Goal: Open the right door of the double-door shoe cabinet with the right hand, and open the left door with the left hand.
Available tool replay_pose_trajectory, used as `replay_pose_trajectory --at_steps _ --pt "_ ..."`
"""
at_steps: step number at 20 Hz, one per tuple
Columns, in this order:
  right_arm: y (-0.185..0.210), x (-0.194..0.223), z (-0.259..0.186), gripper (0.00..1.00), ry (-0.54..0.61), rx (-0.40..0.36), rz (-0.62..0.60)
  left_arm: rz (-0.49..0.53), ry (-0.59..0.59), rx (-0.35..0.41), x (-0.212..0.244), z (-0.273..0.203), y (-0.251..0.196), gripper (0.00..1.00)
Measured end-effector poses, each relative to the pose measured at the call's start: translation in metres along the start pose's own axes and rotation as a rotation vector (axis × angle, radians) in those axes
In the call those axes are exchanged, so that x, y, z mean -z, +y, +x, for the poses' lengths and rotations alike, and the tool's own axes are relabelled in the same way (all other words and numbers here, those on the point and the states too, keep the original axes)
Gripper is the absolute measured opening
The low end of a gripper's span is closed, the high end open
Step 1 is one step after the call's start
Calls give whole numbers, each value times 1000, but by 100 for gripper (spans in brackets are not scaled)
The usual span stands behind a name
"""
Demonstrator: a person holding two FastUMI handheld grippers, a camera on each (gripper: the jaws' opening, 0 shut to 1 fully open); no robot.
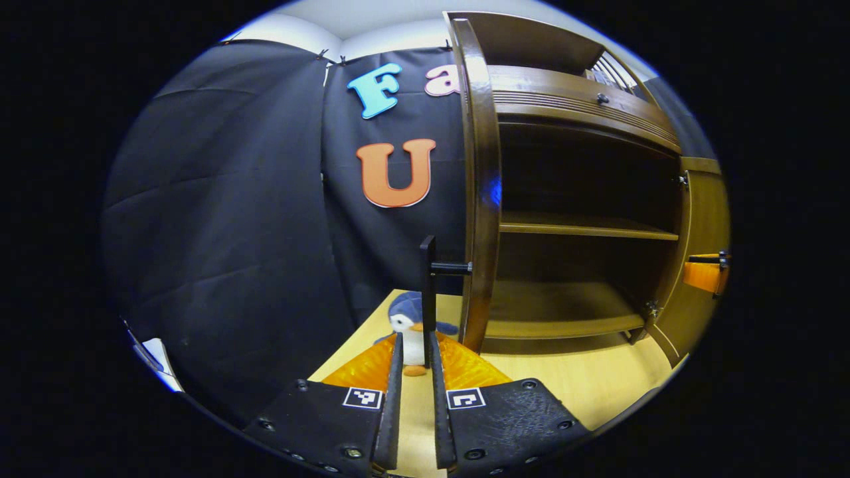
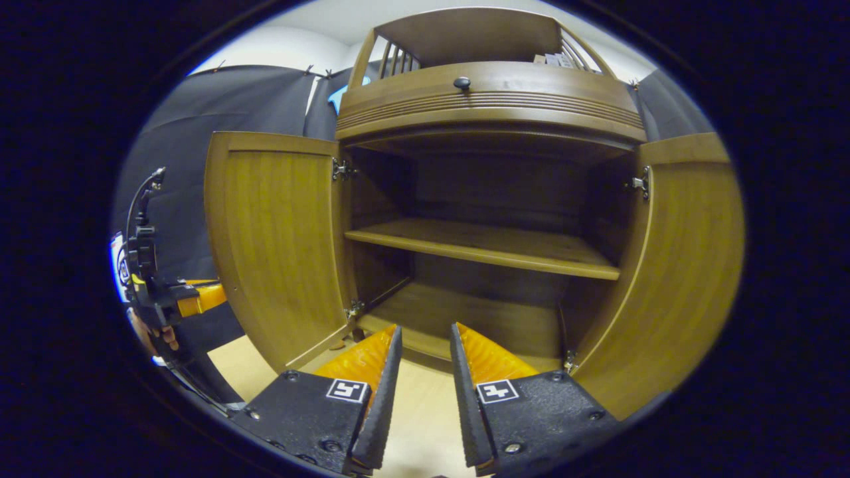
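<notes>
Plush penguin partly hidden behind door handle, right door cut off at edge

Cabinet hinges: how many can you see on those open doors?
4: left door top hinge and bottom hinge; right door top hinge and bottom hinge. None seems hidden.

Left gripper: fingers nearly together, a narrow gap between them, closed on a thin bar.
Right gripper: fingers parted, nothing between them.
Hand: holds the left gripper.
</notes>
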State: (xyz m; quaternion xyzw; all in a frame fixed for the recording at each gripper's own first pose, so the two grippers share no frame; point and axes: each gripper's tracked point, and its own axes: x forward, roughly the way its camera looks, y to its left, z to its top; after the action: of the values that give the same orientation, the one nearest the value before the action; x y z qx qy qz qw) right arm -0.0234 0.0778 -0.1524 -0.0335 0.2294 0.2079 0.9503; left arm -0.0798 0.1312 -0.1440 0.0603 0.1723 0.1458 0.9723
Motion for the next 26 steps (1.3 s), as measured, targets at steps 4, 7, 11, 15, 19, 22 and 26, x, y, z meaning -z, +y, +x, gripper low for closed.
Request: replay_pose_trajectory --at_steps 4,7,11,15,19,22,26 --pt "2 -1 3 46 1 0 -3 3 -2 -48 0 -3 18 21" --pt "1 0 4 47 7 6 -4 0 1 -45 0 -8 20 21" --pt "-13 -3 3 47 -4 45 8 11 -4 -40 -2 -17 12 21" --pt "-34 -7 -2 47 -20 97 35 -1 -49 -24 -17 -25 -10 21" --pt "-55 -12 -13 51 -47 155 58 18 -102 0 -37 -23 -33 21" --pt "-66 -18 -23 59 -73 191 68 26 -125 58 -50 -19 -63 43" --pt "-75 -25 -38 63 -99 221 72 41 -173 143 -72 -19 -105 45"
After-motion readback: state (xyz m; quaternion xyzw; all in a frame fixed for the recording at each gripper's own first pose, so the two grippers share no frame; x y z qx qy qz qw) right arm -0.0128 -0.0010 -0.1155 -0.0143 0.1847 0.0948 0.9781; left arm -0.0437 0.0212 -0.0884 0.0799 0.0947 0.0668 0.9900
